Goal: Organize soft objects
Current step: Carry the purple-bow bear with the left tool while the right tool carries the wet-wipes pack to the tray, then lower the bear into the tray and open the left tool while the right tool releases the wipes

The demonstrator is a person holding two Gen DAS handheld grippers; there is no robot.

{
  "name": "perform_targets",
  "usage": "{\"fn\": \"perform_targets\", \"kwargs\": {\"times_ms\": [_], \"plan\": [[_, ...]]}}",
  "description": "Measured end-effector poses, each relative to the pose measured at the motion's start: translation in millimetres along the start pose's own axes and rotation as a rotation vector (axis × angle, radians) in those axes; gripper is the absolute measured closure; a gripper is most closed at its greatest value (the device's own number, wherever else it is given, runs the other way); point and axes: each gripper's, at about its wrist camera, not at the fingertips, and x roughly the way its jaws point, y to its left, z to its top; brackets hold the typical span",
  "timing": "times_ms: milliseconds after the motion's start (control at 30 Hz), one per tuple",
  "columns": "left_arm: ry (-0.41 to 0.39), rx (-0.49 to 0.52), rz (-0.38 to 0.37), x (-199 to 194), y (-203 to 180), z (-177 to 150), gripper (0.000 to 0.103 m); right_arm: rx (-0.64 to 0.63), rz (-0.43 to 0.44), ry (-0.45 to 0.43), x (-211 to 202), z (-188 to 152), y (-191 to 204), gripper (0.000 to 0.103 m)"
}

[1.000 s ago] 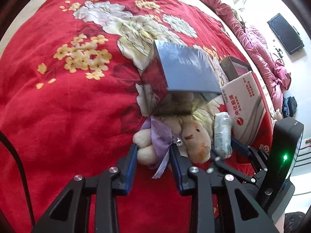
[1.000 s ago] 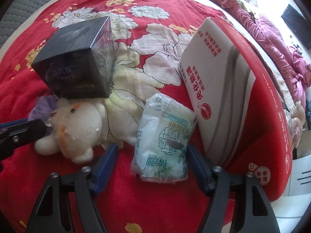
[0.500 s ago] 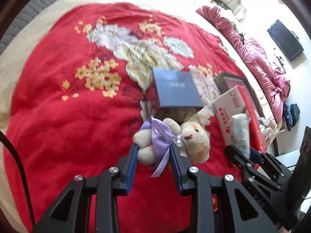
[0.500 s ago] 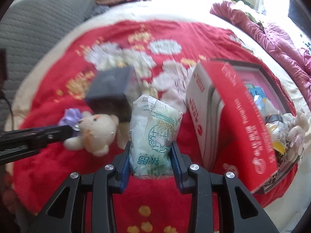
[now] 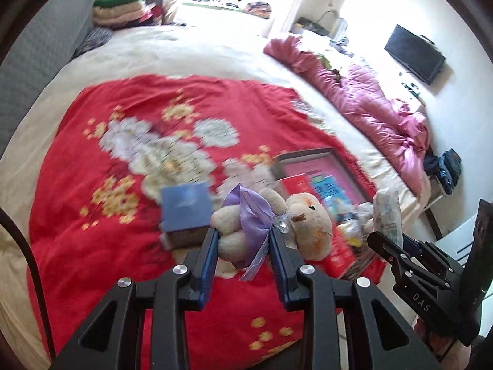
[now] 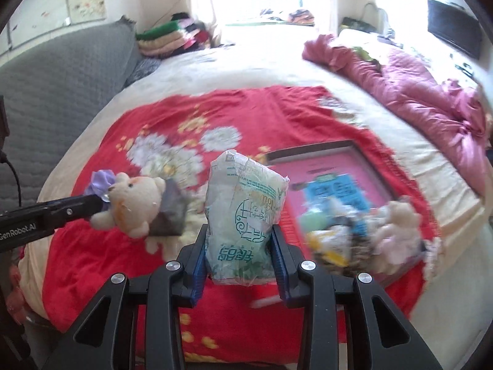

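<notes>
**Both grippers loaded, both items off the bed**

Left gripper [image 5: 243, 240]: jaws narrow, pads clamped on the plush bear [image 5: 274, 226] at its purple ribbon [image 5: 249, 212]. Bear lies sideways between the fingers, head toward the right of the left wrist view, clear of the red floral blanket [image 5: 92, 215]. Right wrist view confirms: bear [image 6: 132, 203] hangs at the tip of the left gripper, above the blanket.

Right gripper [image 6: 240, 240]: jaws narrow, pads pressing both sides of the tissue pack [image 6: 243, 215], which stands upright between them and is lifted off the blanket. Squeeze dents the wrapper at the pads. In the left wrist view the pack [image 5: 388, 212] sticks up from the right gripper's tip.

Dark blue box [image 5: 185, 212] sits on the blanket near its middle, just behind the bear in the left view.

Open storage box [image 6: 326, 185], pink lining, sits at the blanket's right edge. Inside: a blue packet, a second plush toy [image 6: 397, 219], other small items too blurred to identify.

Pink quilt [image 6: 425, 92] is bunched along the bed's right edge, folded clothes [image 6: 166, 38] stacked at the far-left corner by the window.
</notes>
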Motion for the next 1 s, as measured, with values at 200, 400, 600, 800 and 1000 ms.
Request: {"fn": "perform_targets", "kwargs": {"times_ms": [200, 400, 600, 800, 1000], "plan": [[-0.007, 0.086, -0.023, 10.2, -62.2, 14.7, 0.070, 0.057, -0.076, -0.032, -25.5, 1.7, -62.8, 0.066], [0.010, 0.159, -0.032, 36.5, -117.6, 21.9, 0.070, 0.102, -0.094, -0.040, -32.8, -0.3, -110.0, 0.066], [0.033, 0.205, -0.023, 71.9, -156.5, 27.9, 0.070, 0.113, -0.090, -0.025, -26.8, -5.4, -132.9, 0.066], [0.047, 0.226, -0.006, 99.6, -175.7, 27.0, 0.070, 0.119, -0.081, -0.002, -12.0, -9.6, -143.1, 0.066], [0.067, 0.264, 0.024, 125.9, -186.0, 26.7, 0.070, 0.124, -0.076, 0.024, 6.1, -11.5, -151.1, 0.065]]}}
